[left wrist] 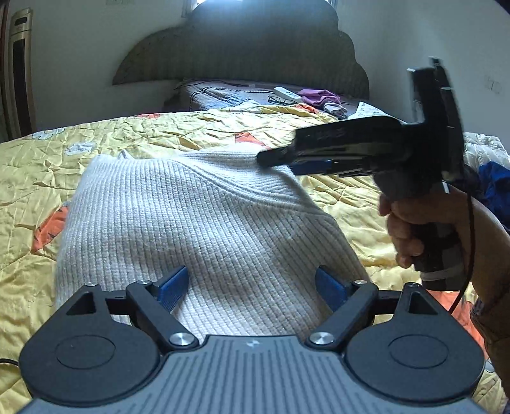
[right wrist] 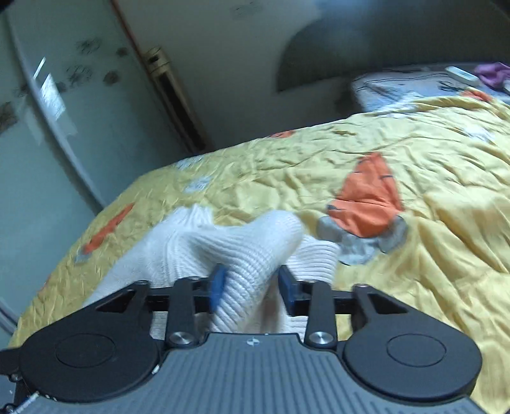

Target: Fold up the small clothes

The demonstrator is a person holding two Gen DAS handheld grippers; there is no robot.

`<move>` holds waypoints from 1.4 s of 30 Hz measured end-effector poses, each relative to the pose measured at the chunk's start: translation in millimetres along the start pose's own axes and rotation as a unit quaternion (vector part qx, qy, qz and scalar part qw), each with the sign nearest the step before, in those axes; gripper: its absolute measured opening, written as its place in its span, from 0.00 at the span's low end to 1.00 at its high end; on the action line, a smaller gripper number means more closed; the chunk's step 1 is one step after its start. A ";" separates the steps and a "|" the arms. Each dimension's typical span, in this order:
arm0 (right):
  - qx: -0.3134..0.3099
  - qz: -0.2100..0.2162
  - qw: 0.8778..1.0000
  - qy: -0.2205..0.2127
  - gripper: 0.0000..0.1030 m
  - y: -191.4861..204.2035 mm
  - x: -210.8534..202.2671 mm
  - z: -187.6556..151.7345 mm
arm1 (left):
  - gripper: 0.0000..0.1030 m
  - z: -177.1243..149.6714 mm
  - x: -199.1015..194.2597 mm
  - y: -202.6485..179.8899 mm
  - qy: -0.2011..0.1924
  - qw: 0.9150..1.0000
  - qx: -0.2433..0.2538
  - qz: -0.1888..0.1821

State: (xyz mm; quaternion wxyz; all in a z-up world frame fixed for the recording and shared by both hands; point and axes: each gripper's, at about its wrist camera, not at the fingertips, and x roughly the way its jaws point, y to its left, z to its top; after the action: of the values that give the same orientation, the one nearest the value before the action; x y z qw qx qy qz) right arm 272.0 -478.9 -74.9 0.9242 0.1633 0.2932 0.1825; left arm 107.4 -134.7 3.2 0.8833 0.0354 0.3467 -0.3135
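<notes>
A bed [left wrist: 95, 153] under a crumpled yellow quilt [right wrist: 430, 178] fills both views. A white ribbed knit garment [left wrist: 197, 216] lies across the middle of the left wrist frame. At the bottom, the left gripper [left wrist: 251, 286] has its jaws wide apart over the knit, gripping nothing. At right, a hand [left wrist: 411, 229] holds the right gripper [right wrist: 251, 283]; a raised fold of knit sits between its jaws, but blur hides whether they pinch it.

Left wrist view: sharp, daylight from window [left wrist: 204, 2] above headboard [left wrist: 242, 47], glare there, soft shadows on sweater [left wrist: 178, 203]. Right wrist view: dimmer, motion-blurred throughout. Both: strong fisheye bending, dark corners.
</notes>
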 end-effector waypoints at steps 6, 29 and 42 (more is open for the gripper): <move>0.037 0.053 0.996 -0.059 0.67 -8.0 -68.9 -23.3 | 0.85 1.7 -14.2 11.1 -0.015 0.999 -0.039 -0.009; 0.143 0.123 0.982 -0.023 0.80 -10.1 -81.1 -78.9 | 0.85 -9.9 -33.5 32.0 -0.051 0.993 -0.031 0.099; 0.286 0.246 0.925 0.040 0.84 -31.9 -75.3 -130.9 | 0.86 -14.5 -28.5 27.9 -0.056 0.991 -0.017 0.118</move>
State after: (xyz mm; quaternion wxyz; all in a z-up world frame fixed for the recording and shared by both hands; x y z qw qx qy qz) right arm 143.7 -514.1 -153.1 0.7519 0.4800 0.3206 0.3185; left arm 99.0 -93.2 6.0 0.9325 0.0432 0.2958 -0.2026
